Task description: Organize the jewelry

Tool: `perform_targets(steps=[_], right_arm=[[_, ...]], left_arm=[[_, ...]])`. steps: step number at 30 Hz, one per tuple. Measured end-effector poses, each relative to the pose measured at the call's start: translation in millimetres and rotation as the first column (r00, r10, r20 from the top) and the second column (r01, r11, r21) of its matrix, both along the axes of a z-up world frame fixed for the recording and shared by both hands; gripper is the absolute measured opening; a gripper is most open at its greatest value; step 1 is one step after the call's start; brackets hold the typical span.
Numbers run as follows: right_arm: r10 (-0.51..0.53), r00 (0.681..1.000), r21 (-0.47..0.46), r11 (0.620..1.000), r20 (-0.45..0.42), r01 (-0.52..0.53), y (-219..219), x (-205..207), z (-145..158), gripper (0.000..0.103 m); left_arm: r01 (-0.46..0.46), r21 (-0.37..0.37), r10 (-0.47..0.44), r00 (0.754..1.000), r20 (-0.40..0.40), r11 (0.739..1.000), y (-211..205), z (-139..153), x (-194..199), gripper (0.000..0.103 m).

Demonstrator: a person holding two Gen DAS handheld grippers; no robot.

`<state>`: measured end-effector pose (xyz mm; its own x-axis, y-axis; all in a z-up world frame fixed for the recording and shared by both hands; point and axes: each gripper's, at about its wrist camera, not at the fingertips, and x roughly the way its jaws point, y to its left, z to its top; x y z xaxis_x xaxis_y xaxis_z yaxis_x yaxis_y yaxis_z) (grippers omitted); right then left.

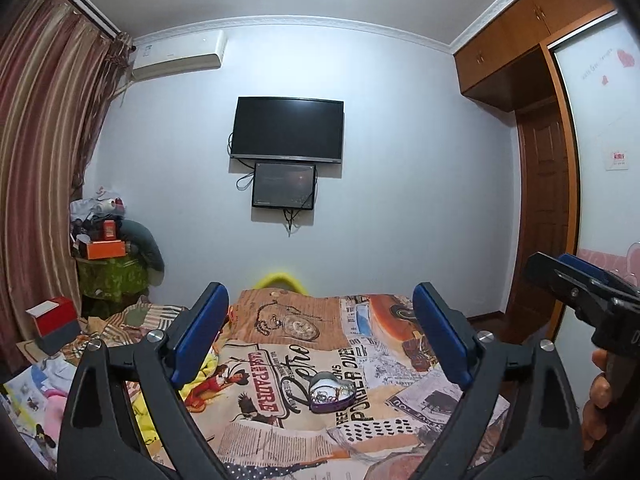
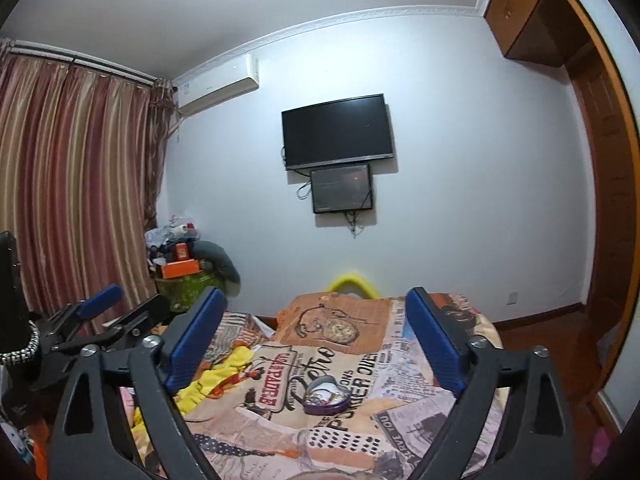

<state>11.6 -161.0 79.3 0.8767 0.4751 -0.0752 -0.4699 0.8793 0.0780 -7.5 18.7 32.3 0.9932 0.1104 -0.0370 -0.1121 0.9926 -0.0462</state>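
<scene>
Bedroom, printed bedspread (image 1: 320,364), heart-shaped tin (image 1: 331,392)

Purple heart-shaped tin (image 1: 333,394), striped red-gold curtain (image 1: 44,152), newsprint-patterned bedspread (image 1: 400,400), blue-padded tool (image 1: 321,332)

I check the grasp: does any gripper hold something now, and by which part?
Nothing is held. Left gripper and right gripper are open, above the box.
</scene>
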Motion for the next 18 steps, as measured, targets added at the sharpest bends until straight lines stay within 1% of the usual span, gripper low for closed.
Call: perform_targets(steps=[2,6,18], right_arm=[[-0.015,1.000,-0.008,1.000,0.005,0.015,1,-2,-1,0.101],[-0.012,1.000,-0.024,1.000,-0.009,0.012,2,-3,-1,0.101],[-0.006,1.000,-0.044,0.999,-0.024,0.005,-5,-12,-11,0.101]], left_arm=[[0.001,0.004,-0.001,1.000,-0.003,1.000,-1,1,-3,0.094],[0.008,0.014,-0.008,1.000,0.000,1.000,-7,1,-12,0.094],[0.015,0.011,-0.015,1.000,-0.025,1.000,-8,-5,-7,0.094]])
